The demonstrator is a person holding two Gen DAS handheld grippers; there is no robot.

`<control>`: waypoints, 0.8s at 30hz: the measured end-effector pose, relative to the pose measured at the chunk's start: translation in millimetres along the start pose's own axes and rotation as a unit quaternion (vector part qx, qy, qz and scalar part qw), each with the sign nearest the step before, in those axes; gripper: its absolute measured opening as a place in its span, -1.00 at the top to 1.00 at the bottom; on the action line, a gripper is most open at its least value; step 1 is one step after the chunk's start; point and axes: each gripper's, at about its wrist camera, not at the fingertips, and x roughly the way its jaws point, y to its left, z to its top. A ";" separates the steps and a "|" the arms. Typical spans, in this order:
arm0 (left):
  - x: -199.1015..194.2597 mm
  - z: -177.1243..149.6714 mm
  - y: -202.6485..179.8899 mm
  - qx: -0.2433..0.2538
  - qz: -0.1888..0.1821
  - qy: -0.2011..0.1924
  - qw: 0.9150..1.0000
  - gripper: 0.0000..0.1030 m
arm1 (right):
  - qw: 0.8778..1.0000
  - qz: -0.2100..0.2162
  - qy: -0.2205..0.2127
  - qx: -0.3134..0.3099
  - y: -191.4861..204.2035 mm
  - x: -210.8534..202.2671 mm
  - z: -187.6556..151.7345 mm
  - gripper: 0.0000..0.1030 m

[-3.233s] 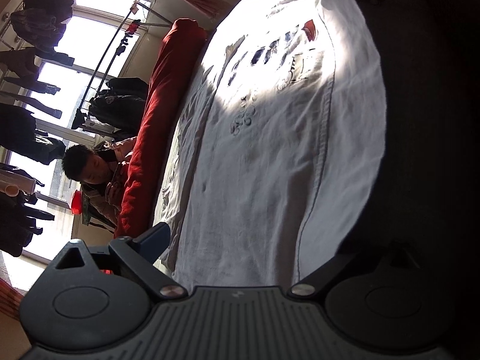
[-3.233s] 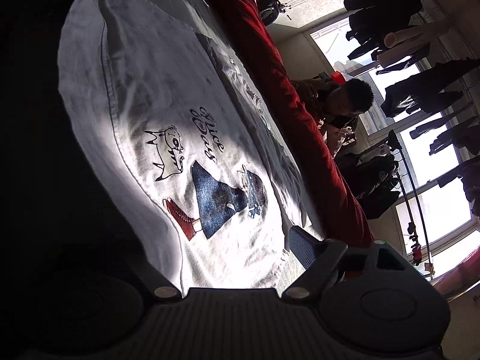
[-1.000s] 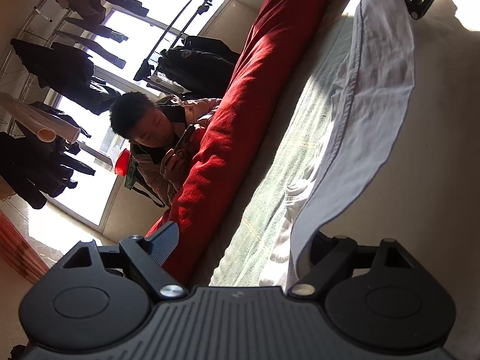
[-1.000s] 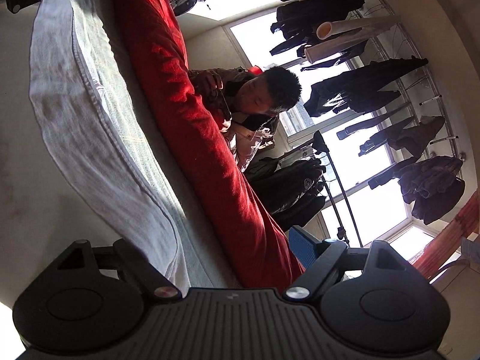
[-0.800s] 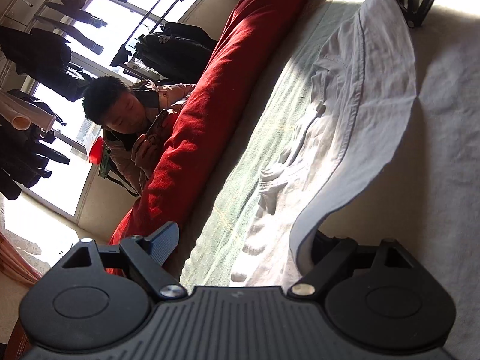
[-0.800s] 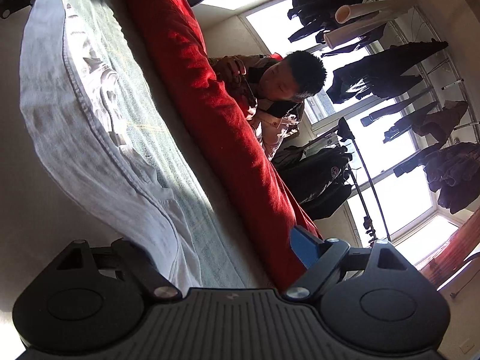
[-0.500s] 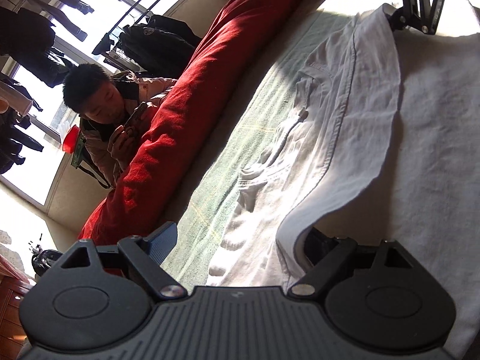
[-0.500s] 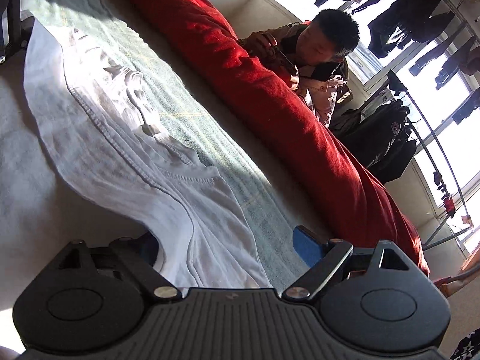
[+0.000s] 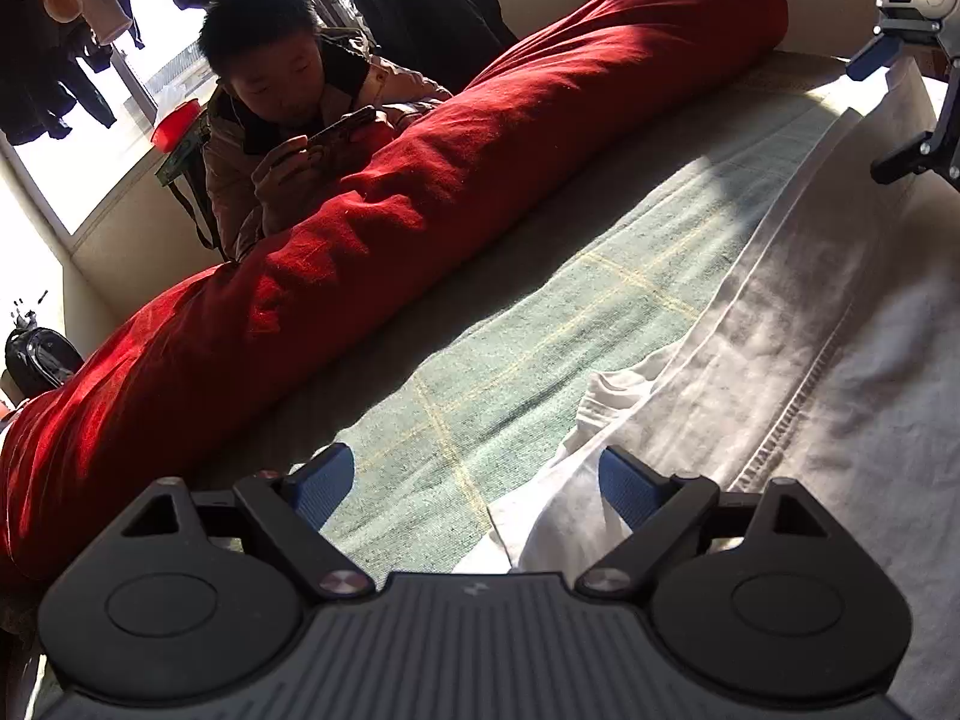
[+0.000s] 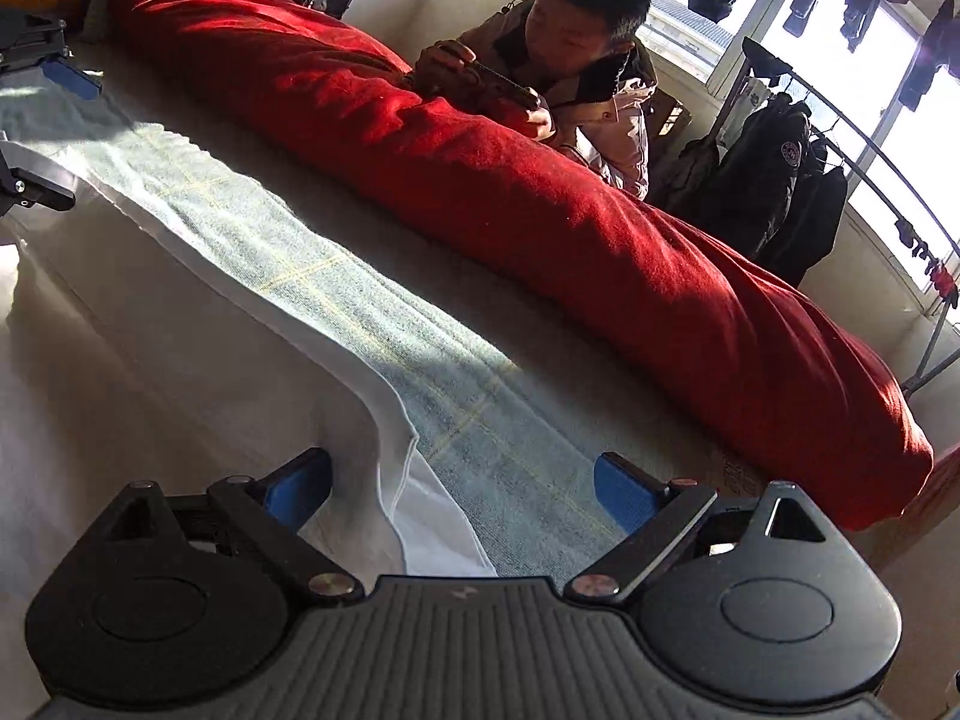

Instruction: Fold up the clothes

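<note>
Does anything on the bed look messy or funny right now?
A little. The white shirt lies mostly flat, but near the left tool its edge is bunched into a lumpy fold. Both tools are open, the right tool too.

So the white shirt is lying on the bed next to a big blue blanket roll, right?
Not quite: the blanket roll is red, not blue, as both wrist views show. The white shirt does lie on the bed beside it.

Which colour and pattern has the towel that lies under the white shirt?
The towel is pale green with thin yellowish grid lines, clearest in the left wrist view.
</note>
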 end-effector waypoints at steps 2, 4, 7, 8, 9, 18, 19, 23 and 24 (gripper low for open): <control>-3.2 -0.3 6.7 -0.019 0.002 -0.009 1.000 -0.75 | 1.000 0.011 0.001 0.023 -7.9 6.4 0.4 -0.87; -10.6 -1.9 13.1 -0.035 0.005 -0.022 0.999 -0.75 | 0.998 0.026 -0.007 0.051 -17.4 6.4 -1.1 -0.87; -24.5 -8.2 19.5 -0.045 0.006 -0.032 0.998 -0.75 | 0.996 0.031 -0.018 0.084 -29.7 -5.1 -7.0 -0.87; -30.7 -12.9 22.0 -0.048 0.007 -0.034 0.998 -0.75 | 0.995 0.032 -0.020 0.092 -33.2 -10.7 -11.0 -0.87; -36.9 -18.0 24.3 -0.052 0.006 -0.036 0.998 -0.75 | 0.994 0.033 -0.020 0.102 -36.7 -16.6 -15.6 -0.87; -89.7 -78.3 21.4 -0.134 -0.062 0.001 0.989 -0.75 | 0.969 0.105 0.002 0.226 -72.8 -59.6 -70.3 -0.35; -93.3 -82.4 19.8 -0.142 -0.071 0.006 0.987 -0.75 | 0.964 0.116 0.005 0.241 -76.7 -62.9 -76.0 -0.27; -94.3 -97.1 31.0 -0.228 -0.123 0.023 0.966 -0.75 | 0.941 0.154 0.015 0.302 -87.4 -53.4 -90.3 -0.16; -91.2 -100.0 37.3 -0.257 -0.137 0.027 0.956 -0.75 | 0.934 0.162 0.017 0.317 -89.3 -47.9 -92.7 -0.14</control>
